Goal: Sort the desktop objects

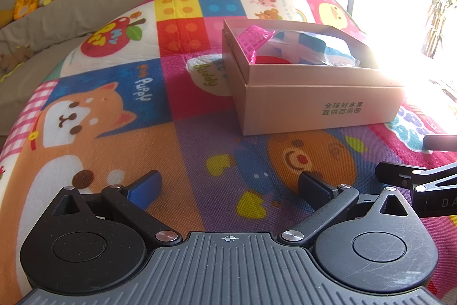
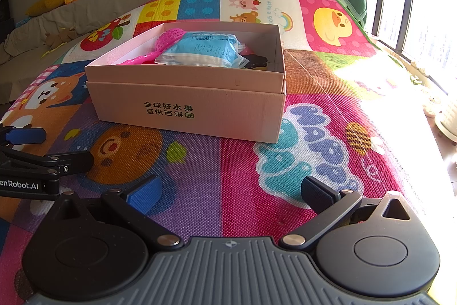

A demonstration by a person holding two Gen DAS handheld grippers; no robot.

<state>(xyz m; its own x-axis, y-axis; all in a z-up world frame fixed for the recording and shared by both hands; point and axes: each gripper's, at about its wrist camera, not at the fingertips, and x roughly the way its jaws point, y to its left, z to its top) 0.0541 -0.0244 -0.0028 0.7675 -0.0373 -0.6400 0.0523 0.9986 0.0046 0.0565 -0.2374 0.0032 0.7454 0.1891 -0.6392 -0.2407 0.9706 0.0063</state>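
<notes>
Left gripper [image 1: 228,185] and right gripper [image 2: 230,190] both hover with fingers spread and empty above the play mat [image 2: 314,162]. Beyond them, the cardboard box [image 2: 188,107] holds a pink strainer [image 2: 171,37], a blue packet [image 2: 204,50] and a half-hidden dark object; window glare washes out its right corner in the left view.

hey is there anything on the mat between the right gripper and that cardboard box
Nothing visible. Only bare play mat lies between the open right gripper and the cardboard box; the left gripper sits off to the side.
</notes>
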